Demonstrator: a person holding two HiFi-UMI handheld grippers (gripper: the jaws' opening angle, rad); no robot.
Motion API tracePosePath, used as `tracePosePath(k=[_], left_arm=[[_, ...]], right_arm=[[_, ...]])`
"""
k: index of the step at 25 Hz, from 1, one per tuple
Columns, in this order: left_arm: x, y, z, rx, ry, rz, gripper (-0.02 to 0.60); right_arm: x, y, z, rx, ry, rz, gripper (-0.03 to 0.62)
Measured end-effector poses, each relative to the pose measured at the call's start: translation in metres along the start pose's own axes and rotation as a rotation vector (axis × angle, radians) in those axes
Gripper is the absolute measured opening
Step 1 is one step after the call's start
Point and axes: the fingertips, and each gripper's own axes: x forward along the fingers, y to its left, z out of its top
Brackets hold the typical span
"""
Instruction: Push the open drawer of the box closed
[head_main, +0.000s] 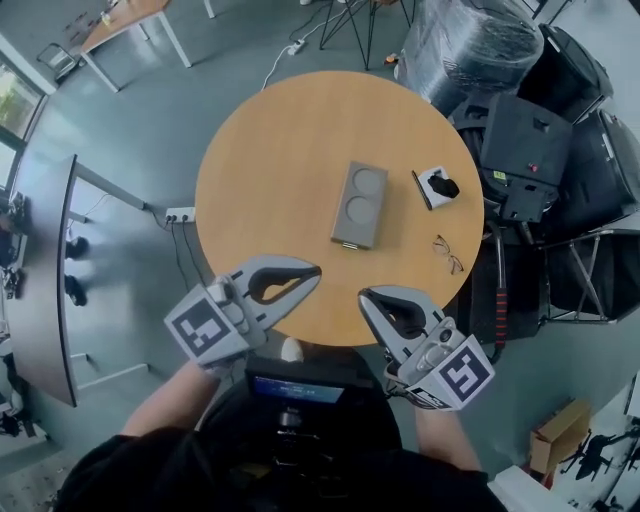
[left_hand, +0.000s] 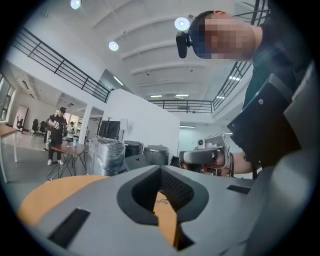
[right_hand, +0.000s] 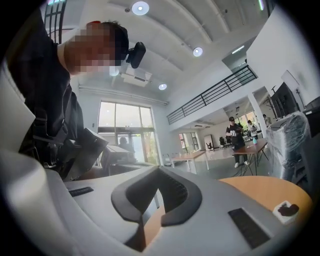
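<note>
A grey box (head_main: 358, 205) with two round recesses in its top lies near the middle of the round wooden table (head_main: 260, 170). A thin strip of its drawer (head_main: 349, 244) sticks out at the end nearest me. My left gripper (head_main: 315, 270) hovers over the table's near edge, shut and empty, about a hand's width short of the box and to its left. My right gripper (head_main: 365, 296) is also shut and empty, at the near edge just below the box. Neither gripper view shows the box; the left gripper view has the right gripper (left_hand: 207, 156) in it.
A small white tray with a black object (head_main: 436, 186) sits right of the box, also visible as the white tray (right_hand: 286, 210). Spectacles (head_main: 448, 253) lie near the right rim. Black chairs and wrapped equipment (head_main: 530, 120) crowd the table's right side. A power strip (head_main: 180, 214) lies on the floor at left.
</note>
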Motion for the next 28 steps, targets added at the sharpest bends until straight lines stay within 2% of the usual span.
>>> tracePosePath(k=[11,28], left_arm=[[-0.032,-0.048,0.053,0.034,-0.040,-0.045,0.028],[-0.054,-0.070,0.058,0.032,-0.043,-0.060,0.028]], right_arm=[[-0.014,0.054,0.061,-0.100,-0.046,0.009,0.012],[-0.012,0.091,0.066,-0.109,-0.035,0.021,0.012]])
